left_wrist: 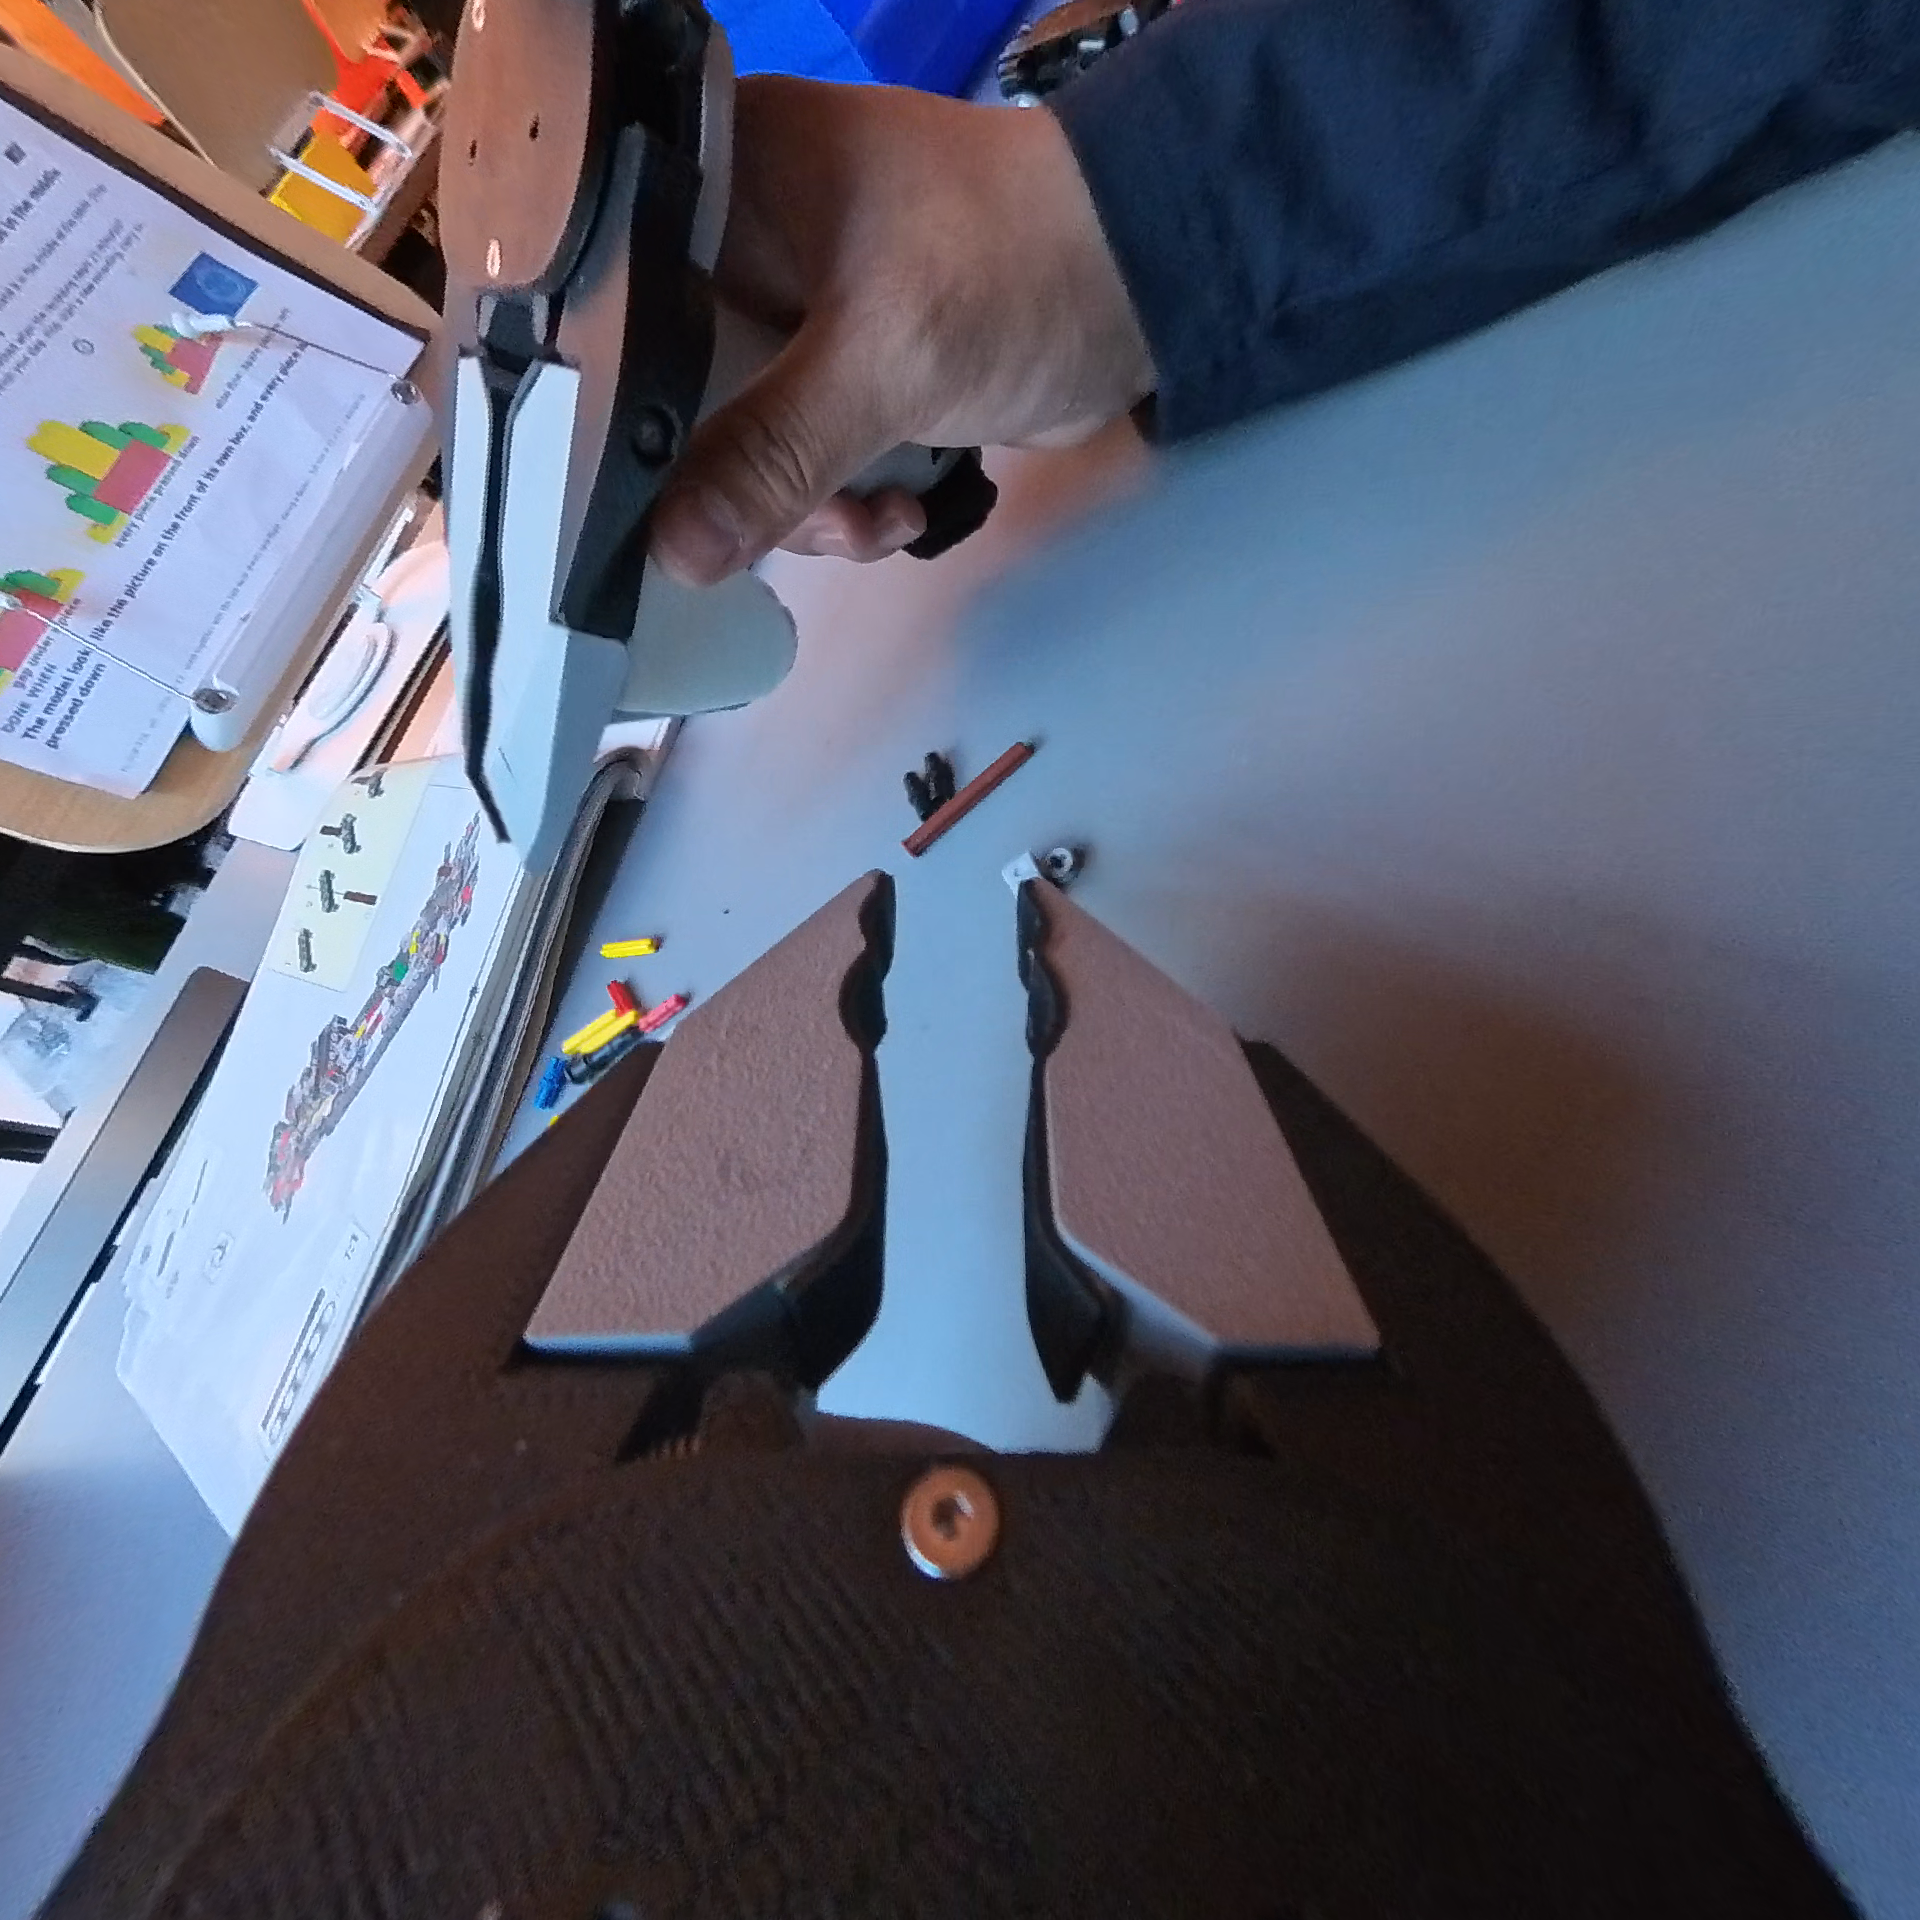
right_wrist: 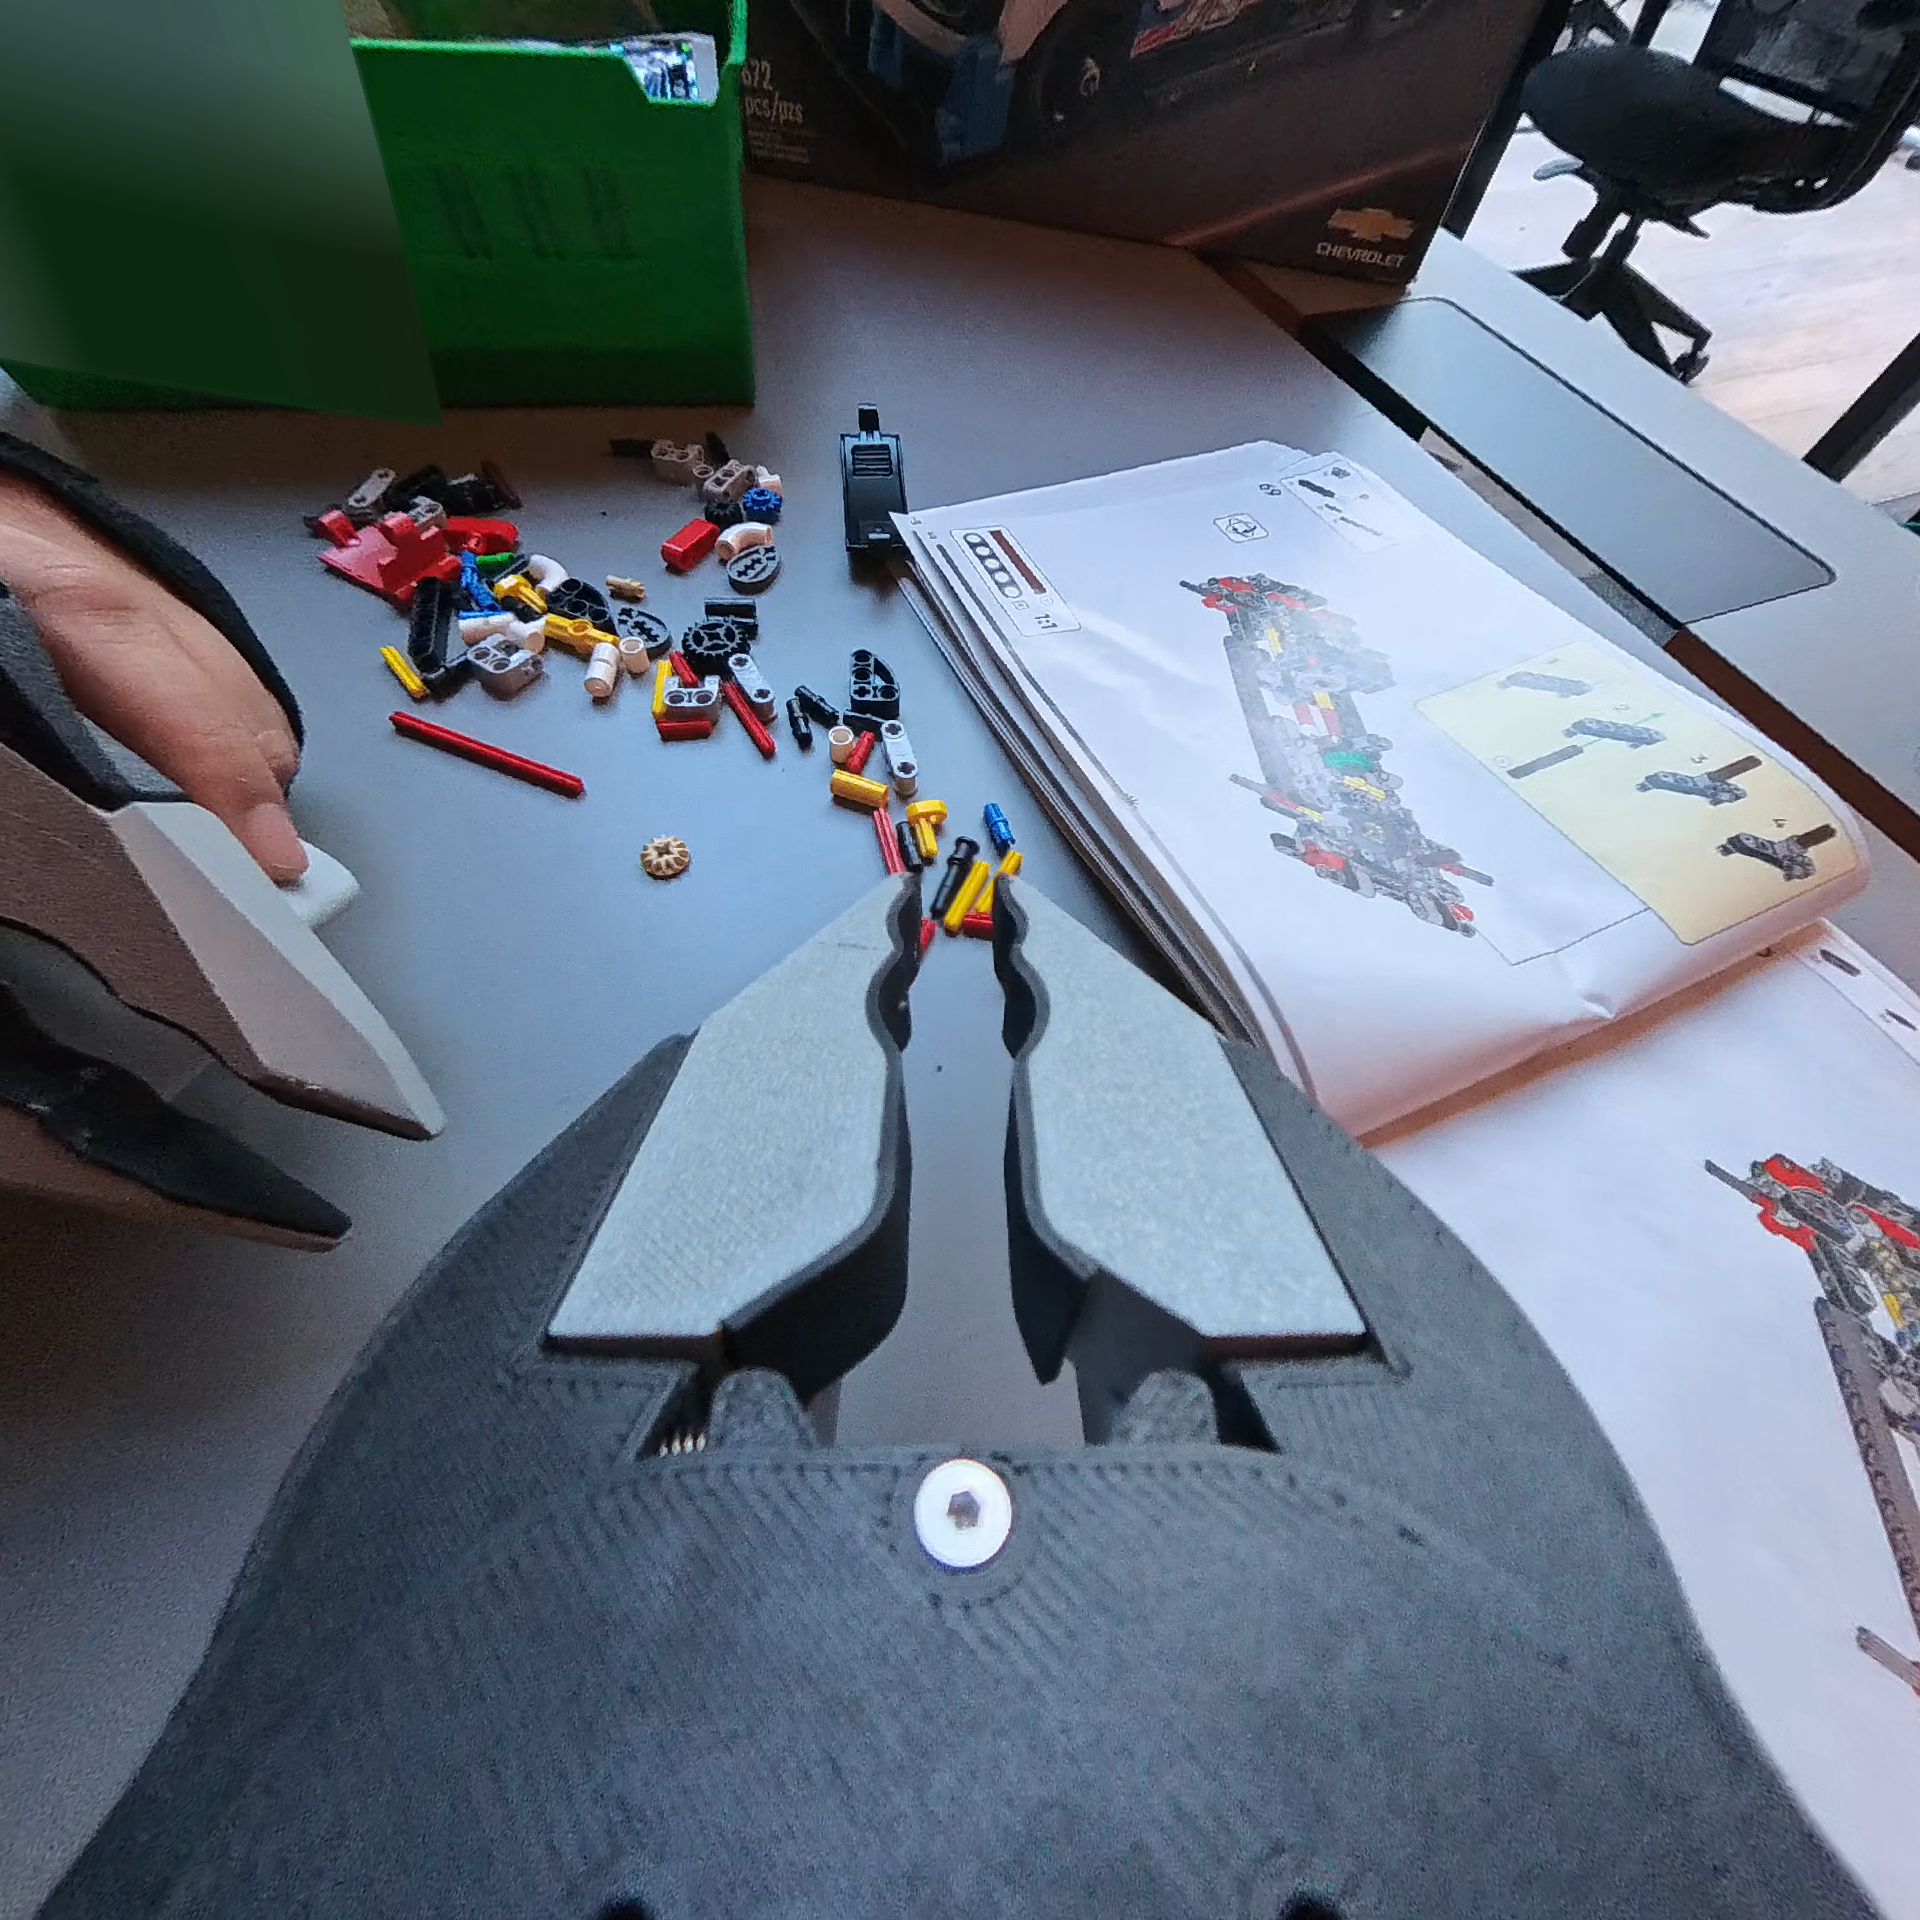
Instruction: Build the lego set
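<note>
My left gripper point(left_wrist: 954, 891) is open with nothing between its fingers, low over the grey table point(left_wrist: 1455, 935). Just beyond its tips lie a red-brown axle point(left_wrist: 968, 798), two black pins point(left_wrist: 928, 774) and a small round gear point(left_wrist: 1060, 862) beside a white bit point(left_wrist: 1016, 868) at the right fingertip. My right gripper point(right_wrist: 956, 888) has its jaws narrowly apart over a black pin point(right_wrist: 954, 871), a yellow axle point(right_wrist: 966, 896) and a red piece point(right_wrist: 979, 923); the pads press on none of them. It also shows in the left wrist view point(left_wrist: 514, 821), held by a hand point(left_wrist: 883, 312).
A pile of small building pieces point(right_wrist: 582, 613), a long red axle point(right_wrist: 486, 754) and a tan gear point(right_wrist: 664, 857) lie on the table. An open instruction booklet point(right_wrist: 1351, 779) lies to the right. A green box point(right_wrist: 582, 208) and a dark carton point(right_wrist: 1143, 125) stand behind. The gap from one gripper's tips to the other's is roughly 11 cm. The red-brown axle point(left_wrist: 968, 798) is about 6 cm from my left fingertips. The black pin point(right_wrist: 954, 871) is about 7 cm from my right fingertips and 12 cm from my left.
</note>
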{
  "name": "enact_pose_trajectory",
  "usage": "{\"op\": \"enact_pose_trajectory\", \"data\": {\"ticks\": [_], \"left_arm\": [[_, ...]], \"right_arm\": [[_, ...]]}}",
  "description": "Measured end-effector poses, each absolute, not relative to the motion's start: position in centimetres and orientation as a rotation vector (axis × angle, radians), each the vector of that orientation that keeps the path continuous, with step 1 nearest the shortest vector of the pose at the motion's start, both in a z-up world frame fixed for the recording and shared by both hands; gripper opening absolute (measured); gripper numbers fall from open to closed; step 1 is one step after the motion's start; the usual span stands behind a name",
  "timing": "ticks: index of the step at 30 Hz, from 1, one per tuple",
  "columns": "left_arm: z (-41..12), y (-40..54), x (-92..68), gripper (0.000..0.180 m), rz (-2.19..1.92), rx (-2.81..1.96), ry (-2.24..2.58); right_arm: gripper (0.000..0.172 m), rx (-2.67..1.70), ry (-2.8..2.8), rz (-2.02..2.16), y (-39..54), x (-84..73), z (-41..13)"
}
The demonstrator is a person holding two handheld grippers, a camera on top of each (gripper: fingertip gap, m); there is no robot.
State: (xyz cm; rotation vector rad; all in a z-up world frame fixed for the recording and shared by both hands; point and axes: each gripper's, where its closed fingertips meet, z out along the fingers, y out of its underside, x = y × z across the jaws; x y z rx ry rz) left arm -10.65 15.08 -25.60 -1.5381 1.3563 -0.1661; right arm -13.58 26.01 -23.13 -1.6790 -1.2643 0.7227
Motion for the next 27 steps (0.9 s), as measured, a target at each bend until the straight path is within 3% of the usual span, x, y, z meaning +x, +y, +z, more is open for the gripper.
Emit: {"op": "enact_pose_trajectory", "data": {"ticks": [27], "left_arm": [[-25.3, 14.9, -10.9, 0.022, -0.142, -1.513, 1.37]], "right_arm": [[0.01, -1.784, -1.327, 0.702, 26.3, -14.0, -26.3]]}}
